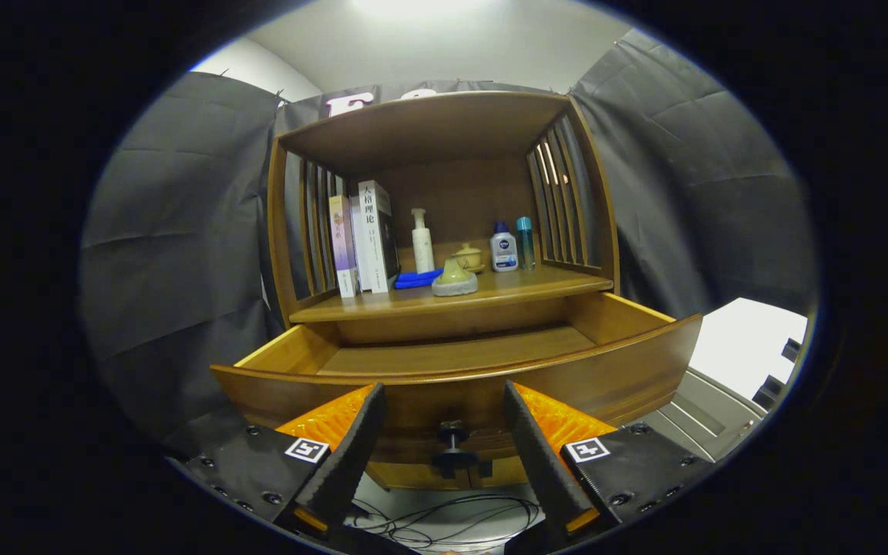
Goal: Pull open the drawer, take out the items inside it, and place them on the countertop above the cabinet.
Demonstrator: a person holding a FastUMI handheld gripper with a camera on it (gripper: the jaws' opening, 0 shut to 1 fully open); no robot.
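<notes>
Your tongs (444,432) stand wide, the knob (453,445) between them untouched; the drawer (459,362) is open, so reach over its front, slowly.

The gripper (444,401) is held level, pointing straight ahead, with its two fingers (348,447) spread wide apart and clamping nothing. The fingers rise from the mount and taper toward their tips, each leaning a little inward (their ribbed inner faces turned toward one another). The gap between them is broad and roughly even, the tips about level with each other. Each finger sits on a flat base plate studded with screws and carrying a small square marker. Neither finger touches anything.
</notes>
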